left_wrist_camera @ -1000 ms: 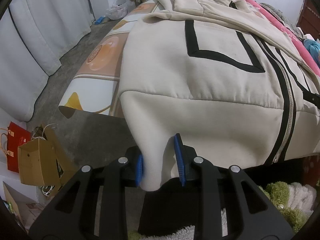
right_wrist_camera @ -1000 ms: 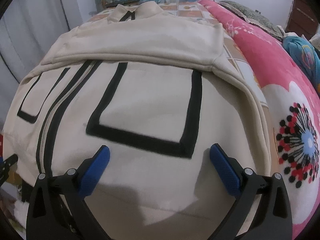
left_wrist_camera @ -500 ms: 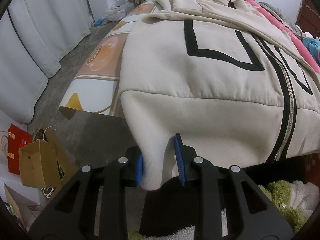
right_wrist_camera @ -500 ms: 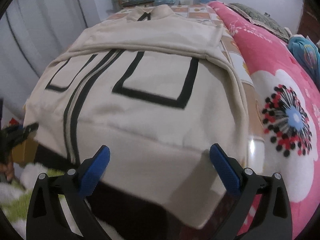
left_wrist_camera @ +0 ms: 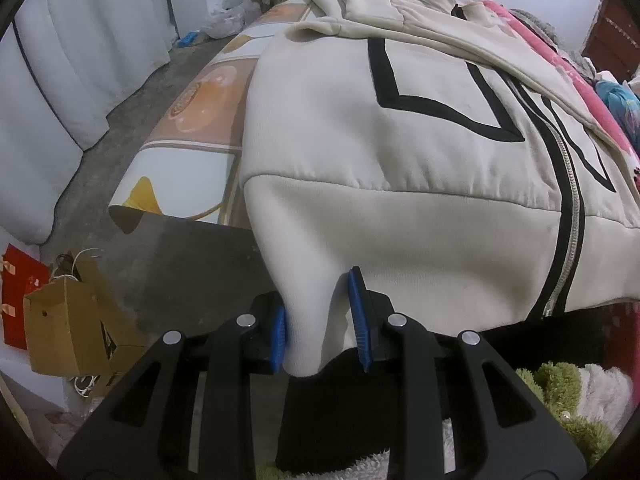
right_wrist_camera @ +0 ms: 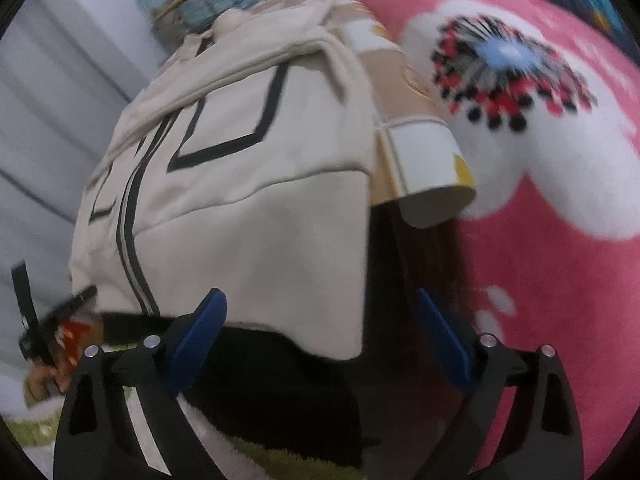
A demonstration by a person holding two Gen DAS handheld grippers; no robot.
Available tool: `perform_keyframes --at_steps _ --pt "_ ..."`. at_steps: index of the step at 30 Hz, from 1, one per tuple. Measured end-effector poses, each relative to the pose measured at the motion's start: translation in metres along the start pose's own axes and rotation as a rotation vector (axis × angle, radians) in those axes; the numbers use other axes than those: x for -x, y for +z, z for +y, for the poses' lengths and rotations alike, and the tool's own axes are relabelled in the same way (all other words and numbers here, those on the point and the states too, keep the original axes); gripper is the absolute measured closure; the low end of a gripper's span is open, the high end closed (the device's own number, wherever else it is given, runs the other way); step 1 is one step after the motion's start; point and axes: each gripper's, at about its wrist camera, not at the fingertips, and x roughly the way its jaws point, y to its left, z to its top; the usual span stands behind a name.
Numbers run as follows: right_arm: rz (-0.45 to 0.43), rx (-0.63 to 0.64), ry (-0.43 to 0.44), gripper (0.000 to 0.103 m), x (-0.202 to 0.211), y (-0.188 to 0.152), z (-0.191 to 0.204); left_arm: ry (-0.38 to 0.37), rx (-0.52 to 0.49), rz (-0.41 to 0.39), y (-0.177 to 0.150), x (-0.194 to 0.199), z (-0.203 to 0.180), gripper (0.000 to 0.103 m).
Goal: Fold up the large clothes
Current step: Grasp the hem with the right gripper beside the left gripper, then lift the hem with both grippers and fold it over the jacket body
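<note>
white curtains point(left_wrist_camera: 80, 60) - grey concrete floor point(left_wrist_camera: 132, 132)

Big cream zip-up jacket point(left_wrist_camera: 400, 184) with black rectangle outlines and black stripes along the silver zipper, lying front-up on the bed with its sleeves folded across the chest. The wide plain hem band hangs off the bed edge, and one bottom corner is bunched and pulled down.

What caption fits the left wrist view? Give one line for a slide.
Left gripper pinches the hem corner of a cream jacket hanging over the bed edge.
</note>
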Motion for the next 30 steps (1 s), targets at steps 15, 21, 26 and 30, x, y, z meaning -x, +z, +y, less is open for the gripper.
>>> perform_keyframes --at_steps 15,21,26,30 --pt "0.024 -0.007 0.137 0.096 -0.012 -0.017 0.007 -0.106 -0.002 -0.049 -0.006 0.015 0.007 0.097" --pt "-0.048 0.056 0.159 0.098 0.026 -0.024 0.018 -0.156 -0.051 -0.096 -0.011 0.047 0.006 0.099" --pt "-0.022 0.017 0.182 0.098 0.034 -0.033 0.003 -0.207 -0.053 -0.044 -0.028 0.053 0.009 0.099" --pt "-0.037 -0.015 0.239 0.098 0.039 -0.031 -0.004 -0.321 -0.001 -0.051 -0.025 0.060 0.014 0.099"
